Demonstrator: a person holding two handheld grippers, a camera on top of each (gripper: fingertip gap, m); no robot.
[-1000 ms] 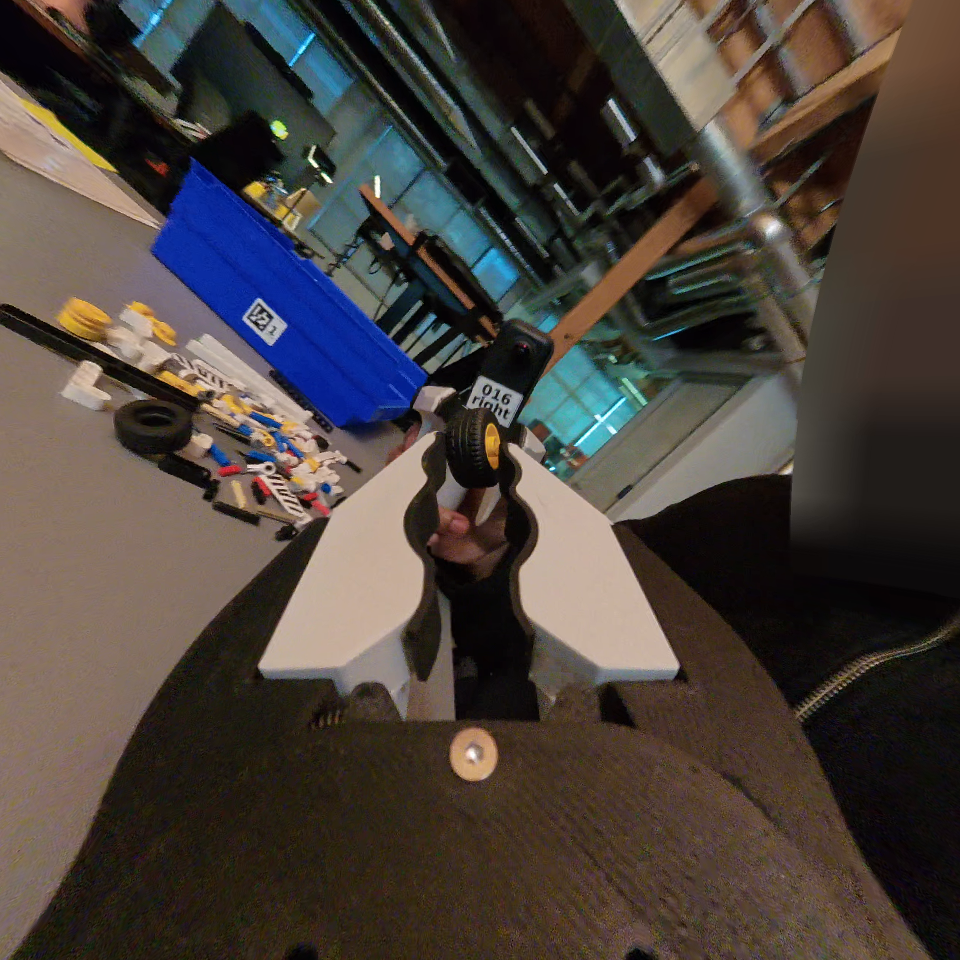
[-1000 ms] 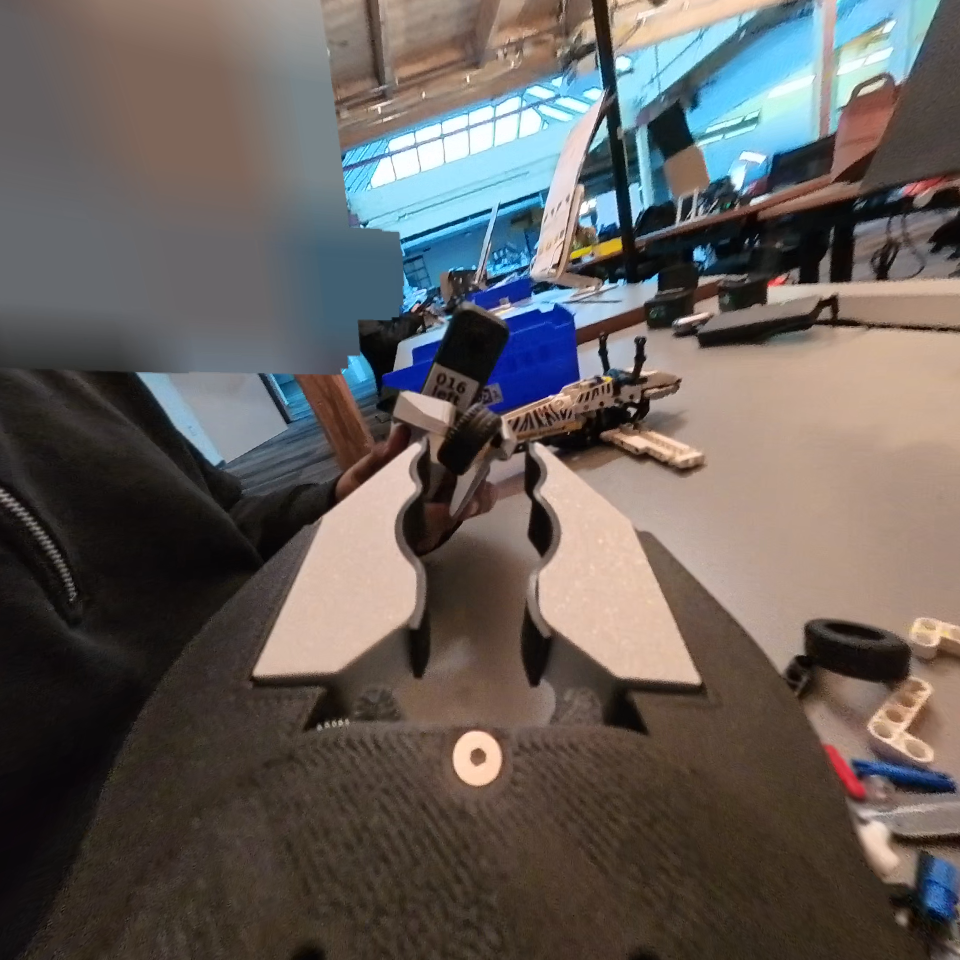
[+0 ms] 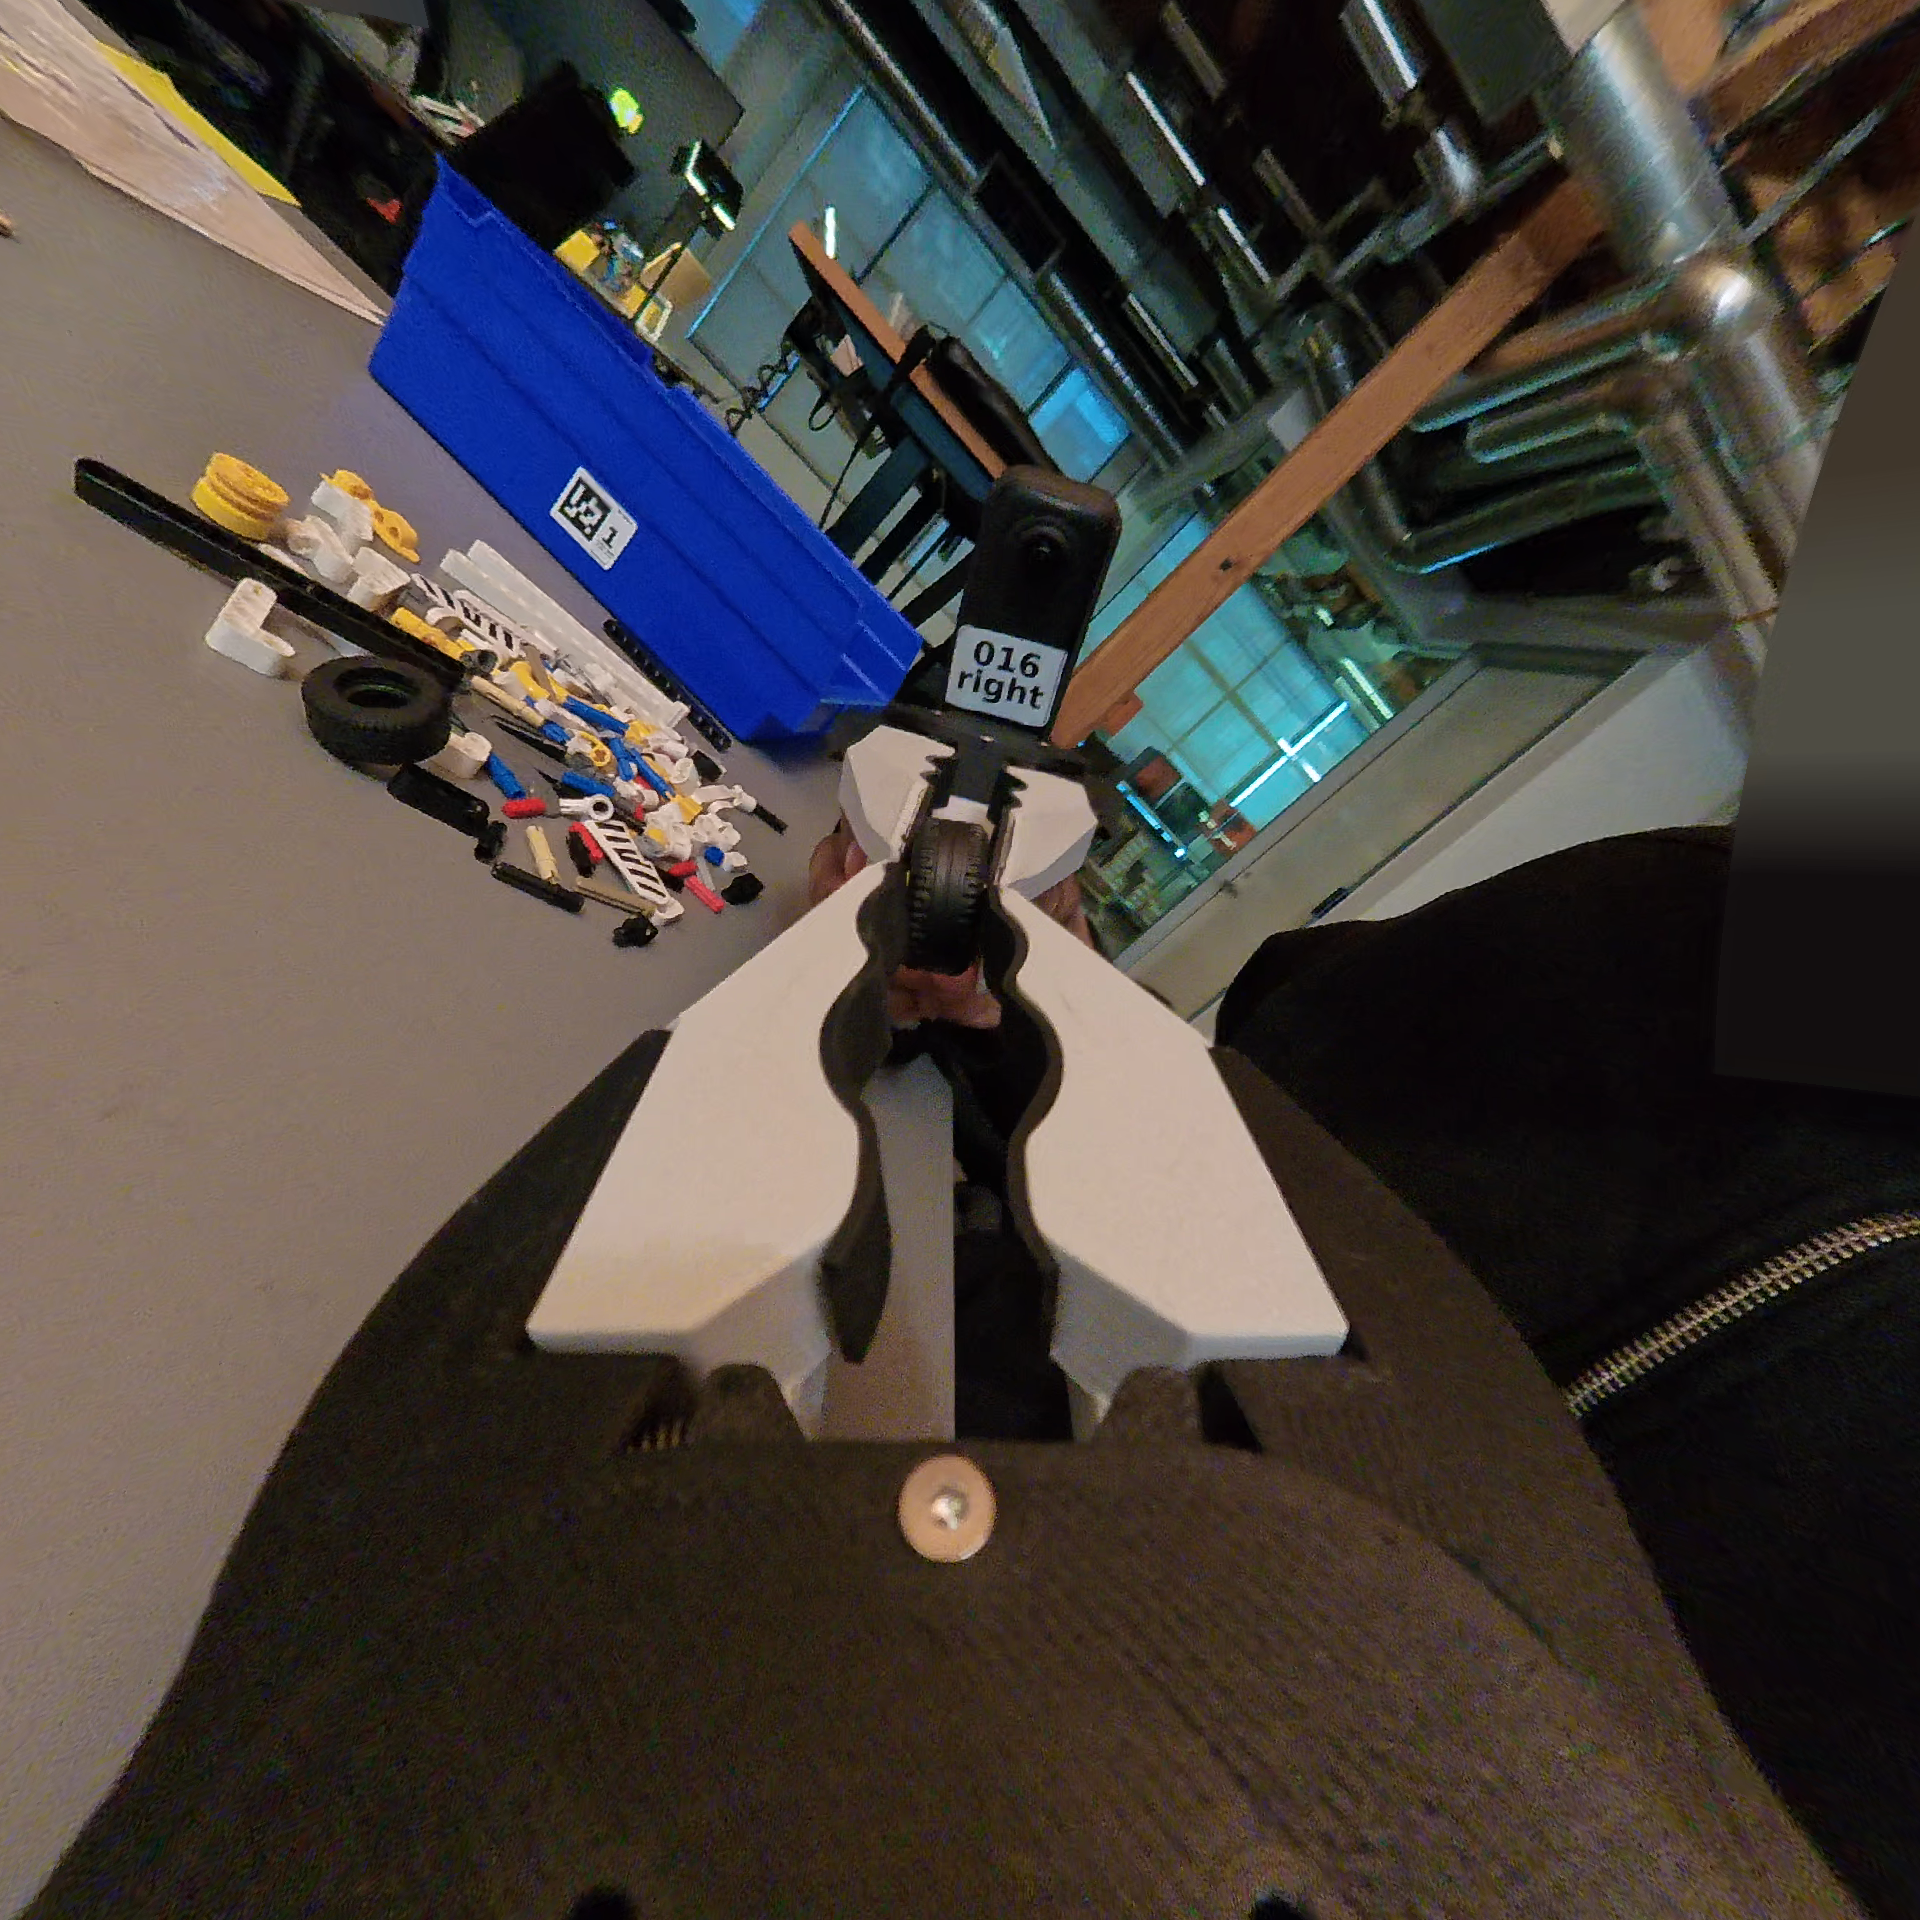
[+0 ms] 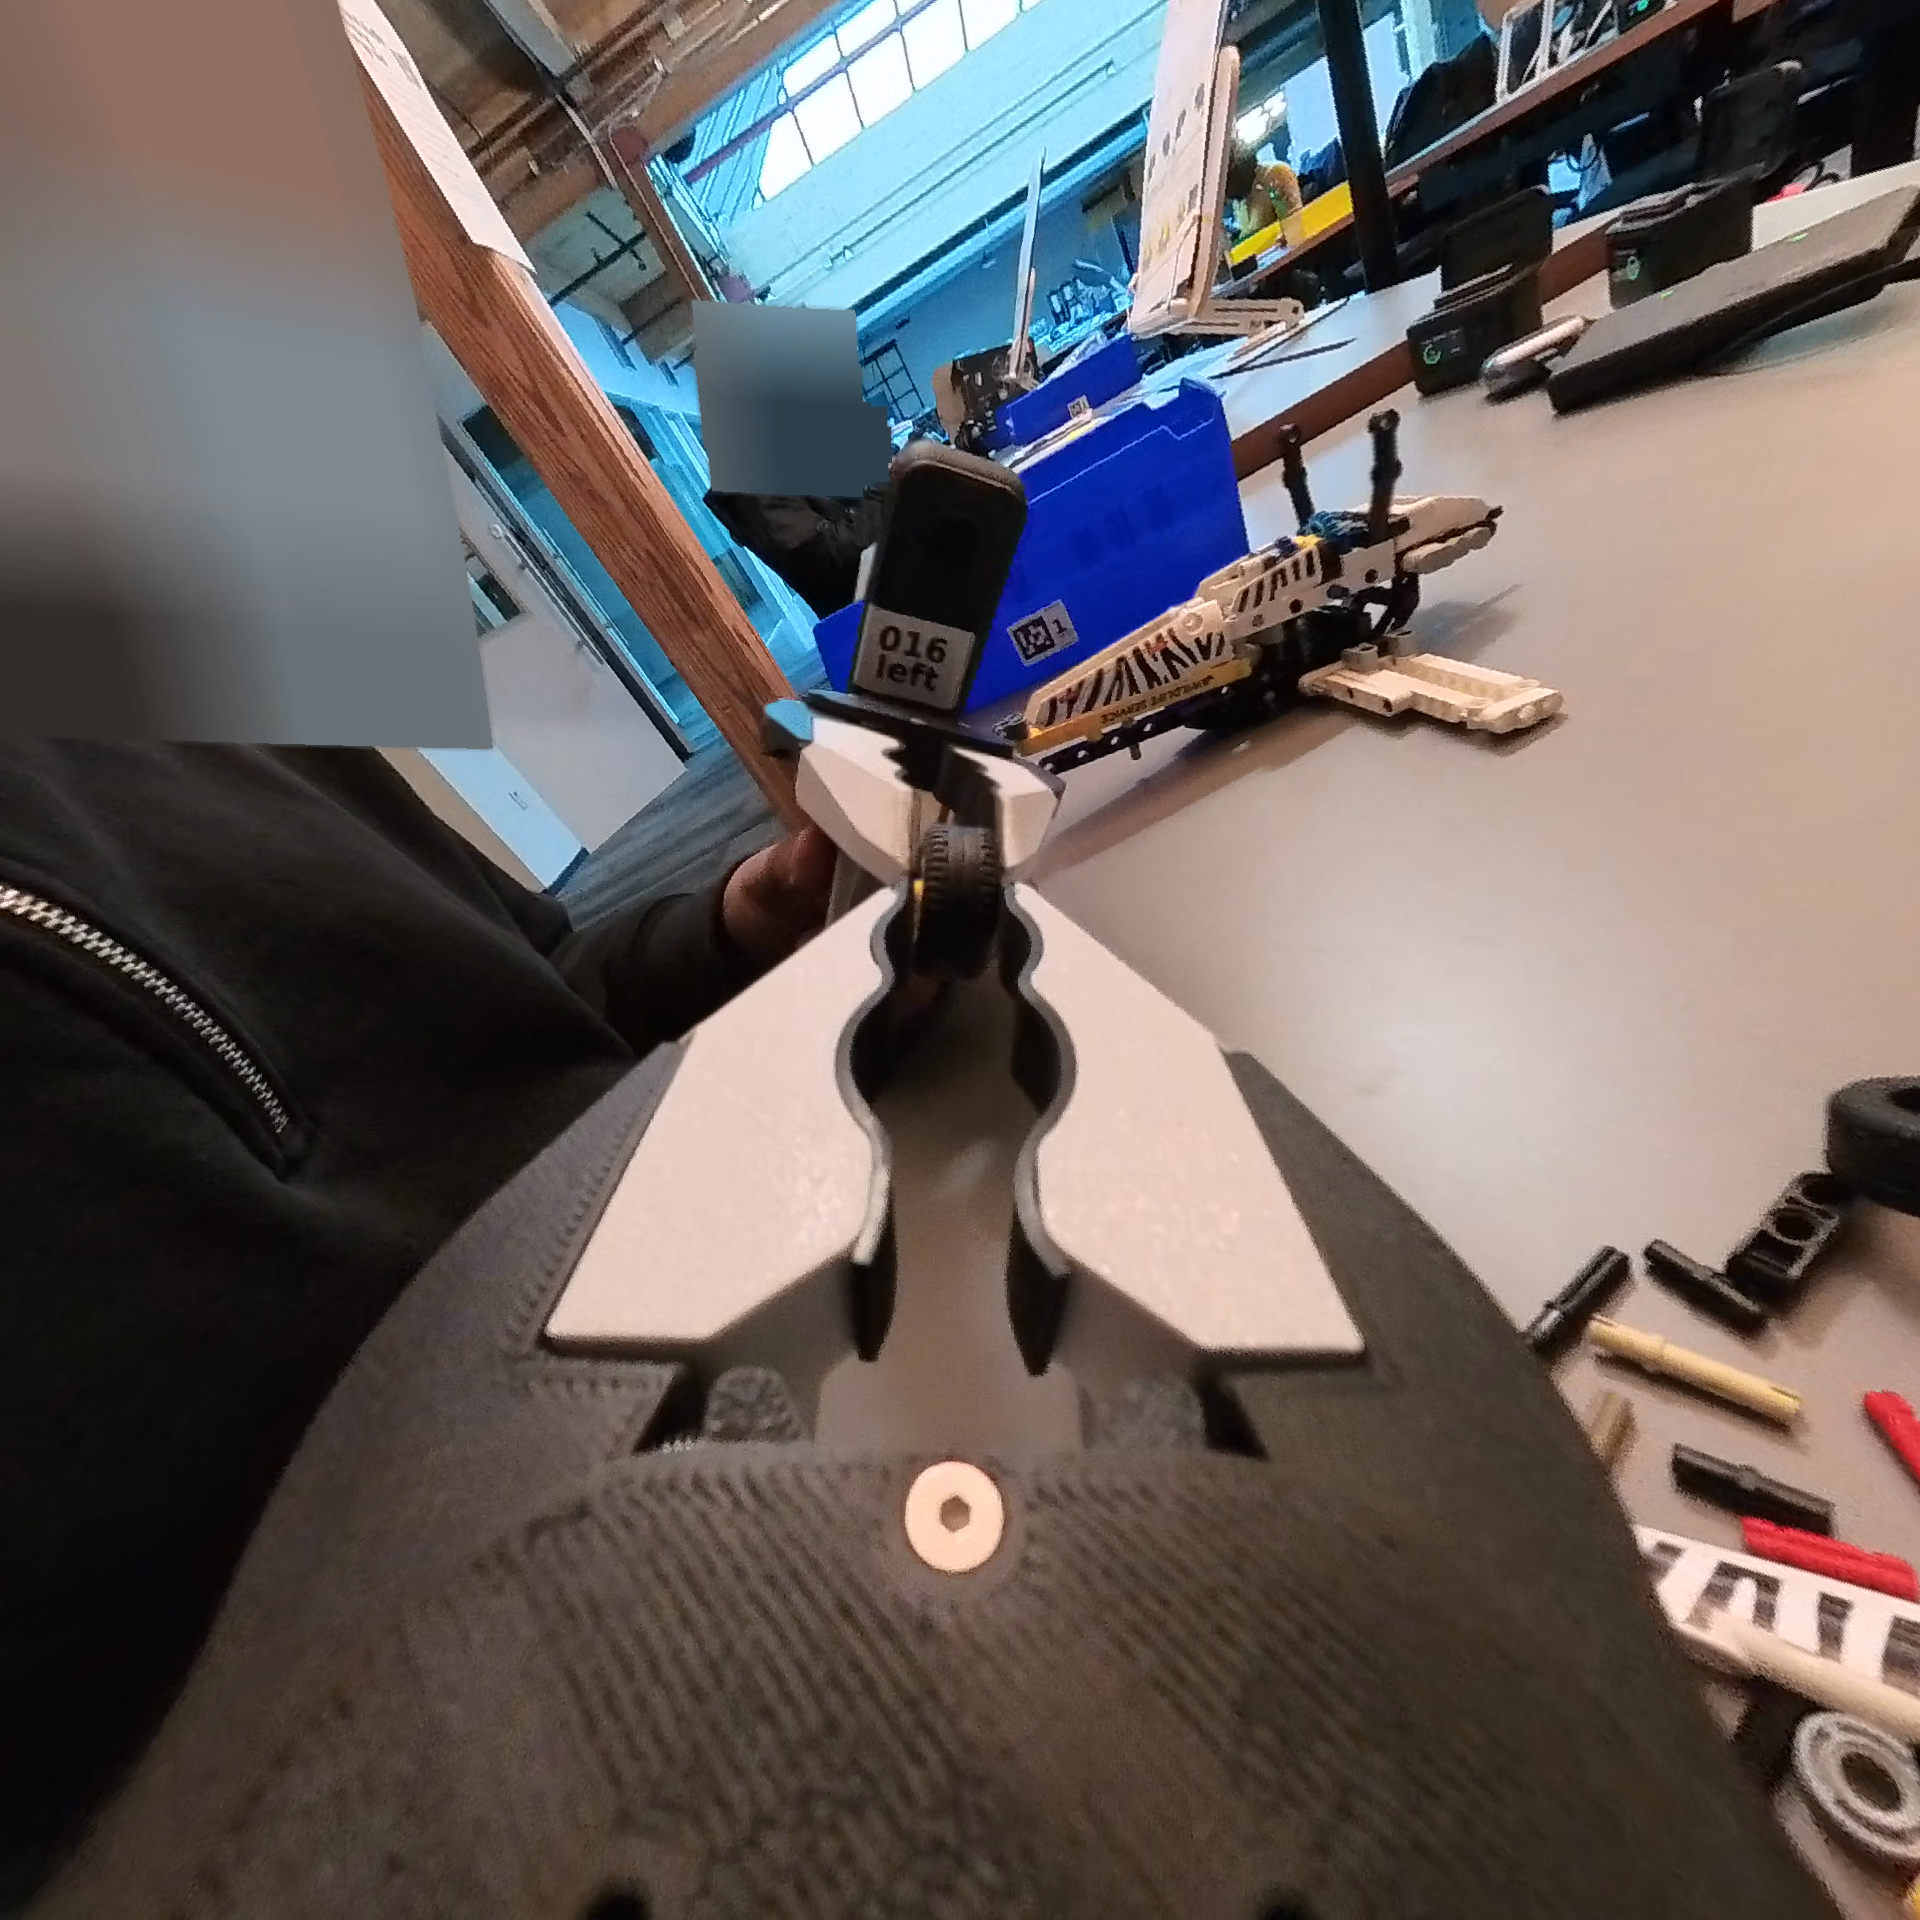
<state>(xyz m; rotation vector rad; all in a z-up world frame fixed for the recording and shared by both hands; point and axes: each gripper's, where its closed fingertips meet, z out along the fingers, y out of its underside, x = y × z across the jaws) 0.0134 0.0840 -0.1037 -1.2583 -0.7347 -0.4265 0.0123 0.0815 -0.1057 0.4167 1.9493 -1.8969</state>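
A small black tyre on a yellow hub [image 3: 945, 894] is held in the air between my two grippers, which face each other tip to tip. My left gripper [image 3: 940, 883] has its pads pressed on the wheel's sides, and the wheel sits in the first notch behind the fingertips. My right gripper [image 4: 956, 894] is closed on the same wheel [image 4: 958, 899] from the opposite side. The right gripper shows in the left wrist view [image 3: 966, 826] just beyond the wheel. The left gripper shows in the right wrist view [image 4: 951, 821] in the same way. A hand shows behind each far gripper.
On the grey table [image 3: 208, 1039] lie a pile of small loose building parts [image 3: 582, 758], a larger black tyre [image 3: 374, 707] and a blue bin [image 3: 623, 468]. The right wrist view shows a zebra-striped model [image 4: 1247, 634] and more loose parts [image 4: 1714, 1351]. A black jacket [image 4: 260, 1039] is close by. Left and right tips are no more than a few centimetres apart. From either gripper's tips it is about 25 cm to the zebra-striped model [image 4: 1247, 634].
My right gripper has closed on the wheel that only my left gripper held. The left pads opened and came together on it again. The wheel now shows tread-on, not hub-on.
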